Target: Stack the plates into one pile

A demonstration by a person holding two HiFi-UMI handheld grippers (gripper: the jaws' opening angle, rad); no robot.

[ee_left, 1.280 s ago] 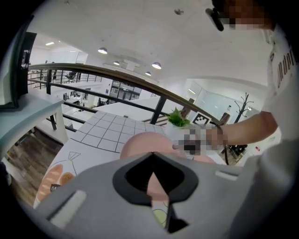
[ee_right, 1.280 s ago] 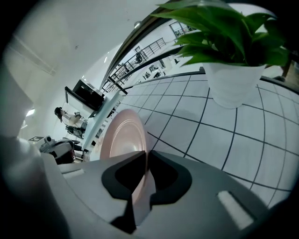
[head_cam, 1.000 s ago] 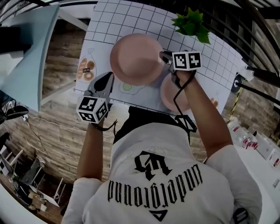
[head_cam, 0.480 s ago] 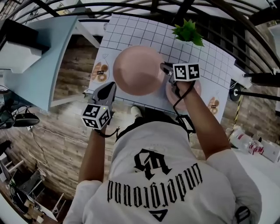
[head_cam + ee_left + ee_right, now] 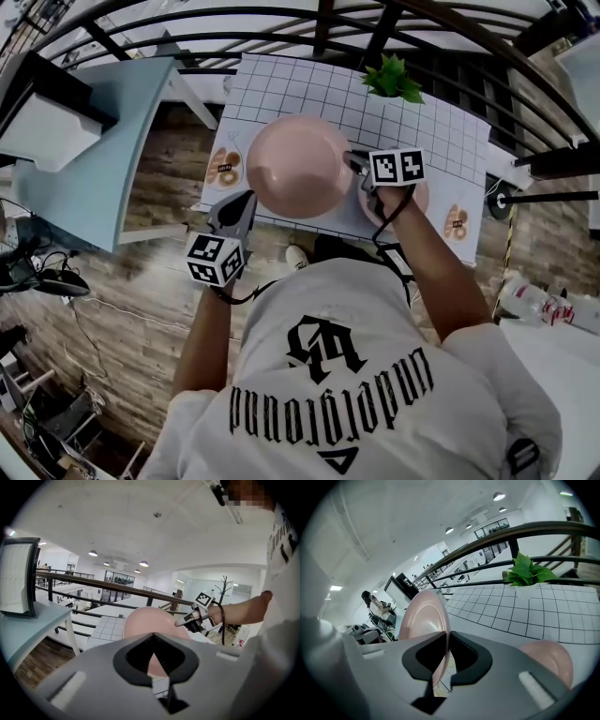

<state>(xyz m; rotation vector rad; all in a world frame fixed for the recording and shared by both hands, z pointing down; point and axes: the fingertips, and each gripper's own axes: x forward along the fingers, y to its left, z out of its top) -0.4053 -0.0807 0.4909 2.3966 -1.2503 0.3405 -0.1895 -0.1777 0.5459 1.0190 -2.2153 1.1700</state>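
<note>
The large pink plate (image 5: 300,167) hangs above the gridded table (image 5: 281,84), pinched only at its rim by the right gripper (image 5: 353,160). With so thin a hold it could swing, slip out and drop. The smaller pink plate (image 5: 420,195) lies on the table beneath that hand (mostly hidden by it), so setting the wide plate on the narrow one could leave a wobbly, off-centre pile. The left gripper (image 5: 246,199) is pressed together on nothing and lends no support. Count: one table, two plates, two grippers, one potted plant (image 5: 392,80).
</note>
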